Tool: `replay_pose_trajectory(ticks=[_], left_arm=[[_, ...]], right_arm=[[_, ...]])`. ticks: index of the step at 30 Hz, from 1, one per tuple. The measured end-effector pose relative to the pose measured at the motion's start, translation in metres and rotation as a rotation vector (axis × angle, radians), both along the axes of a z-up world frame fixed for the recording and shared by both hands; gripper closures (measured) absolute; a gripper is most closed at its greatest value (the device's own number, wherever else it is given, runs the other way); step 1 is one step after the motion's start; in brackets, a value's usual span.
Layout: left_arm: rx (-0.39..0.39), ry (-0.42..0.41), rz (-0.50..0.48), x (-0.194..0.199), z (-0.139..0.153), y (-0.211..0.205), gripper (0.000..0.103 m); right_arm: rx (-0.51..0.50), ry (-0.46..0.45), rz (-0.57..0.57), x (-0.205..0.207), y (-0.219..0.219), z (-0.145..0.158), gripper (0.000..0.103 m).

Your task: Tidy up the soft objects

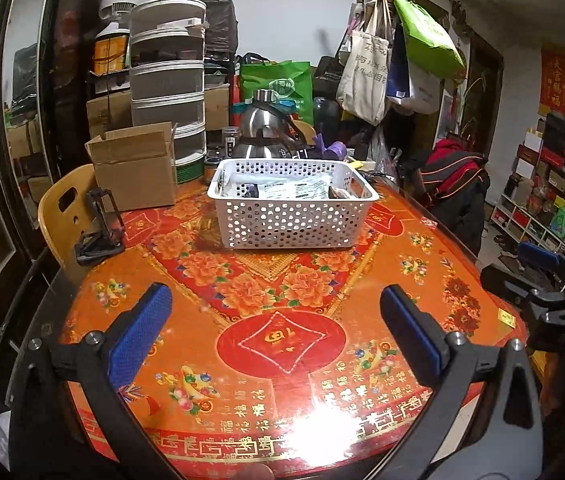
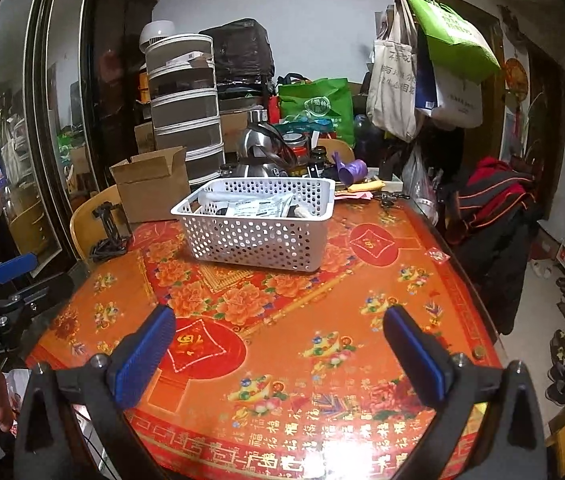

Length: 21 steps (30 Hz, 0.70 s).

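A white perforated basket [image 1: 294,216] stands on the red and orange table [image 1: 282,320]; it also shows in the right wrist view [image 2: 258,232]. Inside lie soft packets [image 1: 294,190], white and grey, and a dark item; they also show in the right wrist view [image 2: 258,206]. My left gripper [image 1: 274,300] is open and empty, above the near part of the table, well short of the basket. My right gripper [image 2: 278,320] is open and empty, also short of the basket. The right gripper shows at the right edge of the left view [image 1: 542,268], and the left gripper at the left edge of the right view [image 2: 6,280].
An open cardboard box [image 1: 134,168] stands left of the basket, with a black phone stand [image 1: 100,224] in front of it. A steel kettle [image 1: 262,128], jars and stacked drawers [image 1: 168,80] are behind. A coat rack with bags [image 1: 394,60] and a chair with clothes [image 1: 454,176] stand at right.
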<state>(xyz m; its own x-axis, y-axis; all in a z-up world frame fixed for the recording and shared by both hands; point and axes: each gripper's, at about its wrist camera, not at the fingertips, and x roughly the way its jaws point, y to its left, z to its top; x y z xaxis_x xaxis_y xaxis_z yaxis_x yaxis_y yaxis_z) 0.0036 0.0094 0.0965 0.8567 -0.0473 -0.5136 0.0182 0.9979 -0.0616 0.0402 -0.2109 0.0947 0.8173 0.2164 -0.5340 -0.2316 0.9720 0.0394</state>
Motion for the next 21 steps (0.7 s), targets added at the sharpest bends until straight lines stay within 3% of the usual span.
replay_pose_trajectory(ticks=[21], left_arm=[[0.013,0.022,0.012,0.012,-0.006,-0.001,0.0]], right_arm=[[-0.013,0.027,0.001,0.008,0.003,-0.01,0.0]])
